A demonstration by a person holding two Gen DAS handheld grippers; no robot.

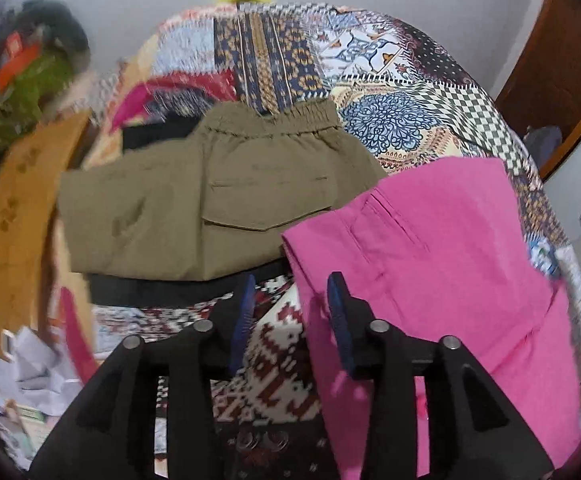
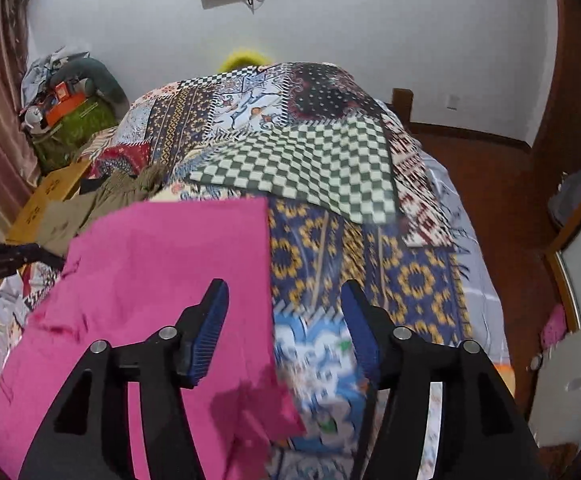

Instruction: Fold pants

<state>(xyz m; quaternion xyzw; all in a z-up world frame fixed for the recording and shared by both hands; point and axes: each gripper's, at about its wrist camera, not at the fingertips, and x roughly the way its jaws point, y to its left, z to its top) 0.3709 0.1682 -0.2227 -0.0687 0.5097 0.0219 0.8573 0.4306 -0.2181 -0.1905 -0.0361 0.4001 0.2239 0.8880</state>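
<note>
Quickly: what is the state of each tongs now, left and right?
Left tongs: open, holding nothing, beside the pink pants.
Right tongs: open, holding nothing.

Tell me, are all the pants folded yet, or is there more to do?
Done: the olive cargo pants lie folded flat on top of a stack of dark clothes. In hand: nothing is gripped; the left gripper and right gripper both hang open over the pink pants. Left: the pink pair looks partly folded on the patchwork bedspread, so probably another fold, then stacking.
</note>
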